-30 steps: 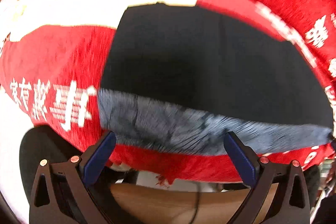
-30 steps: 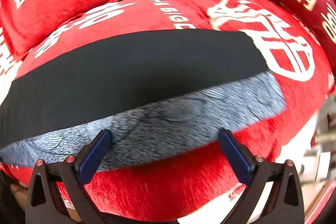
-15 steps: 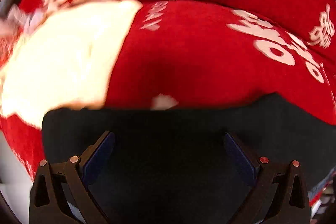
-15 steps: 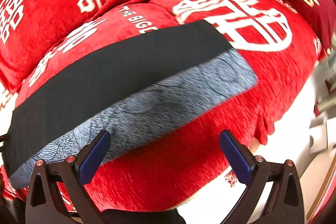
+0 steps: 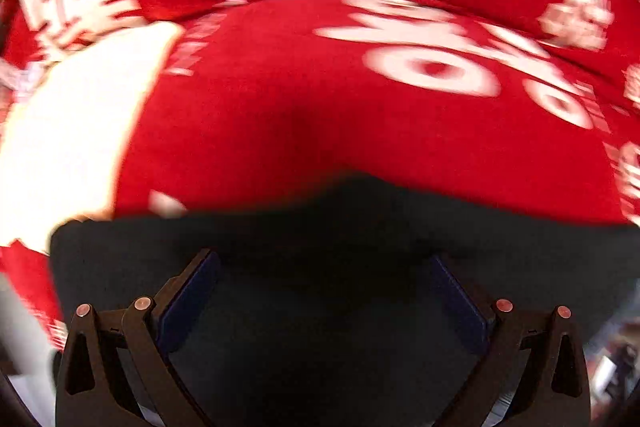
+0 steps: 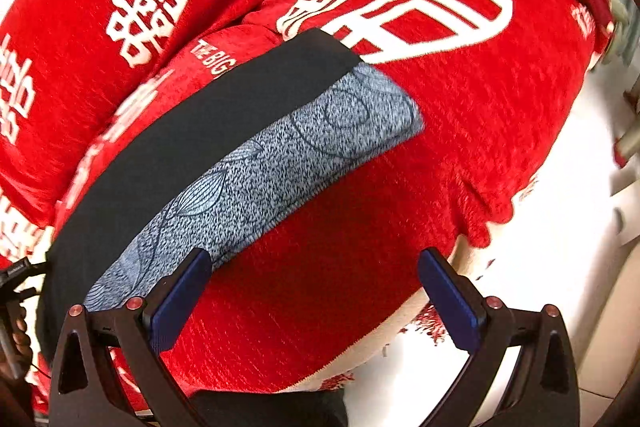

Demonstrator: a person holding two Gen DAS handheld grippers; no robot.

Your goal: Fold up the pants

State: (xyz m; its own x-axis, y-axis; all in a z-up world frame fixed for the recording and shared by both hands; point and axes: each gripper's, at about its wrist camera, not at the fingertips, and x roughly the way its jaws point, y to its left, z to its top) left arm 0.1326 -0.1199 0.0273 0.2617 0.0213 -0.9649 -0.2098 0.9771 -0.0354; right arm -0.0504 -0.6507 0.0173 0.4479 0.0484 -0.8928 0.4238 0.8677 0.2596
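Observation:
The pants (image 6: 192, 143) lie folded in a long strip on the red cushion (image 6: 480, 115), black on the far side, grey patterned band (image 6: 288, 163) on the near side. My right gripper (image 6: 316, 267) is open and empty, above the cushion's front edge, its left finger (image 6: 180, 299) over the grey band's near edge. In the left wrist view the black pants (image 5: 320, 307) fill the lower half. My left gripper (image 5: 324, 267) is open, close over the black cloth, near its far edge. The view is blurred.
Red cushions with white characters (image 6: 132, 19) form the sofa back. A cream-white patch of cover (image 5: 68, 139) lies left of the pants. White floor (image 6: 560, 267) is beyond the cushion's right front edge. The other hand-held gripper (image 6: 16, 303) shows at the left.
My left gripper has come forward over the pants, from the grey band's side to the black cloth's far edge. My right gripper has drawn back and swung right, off the grey band.

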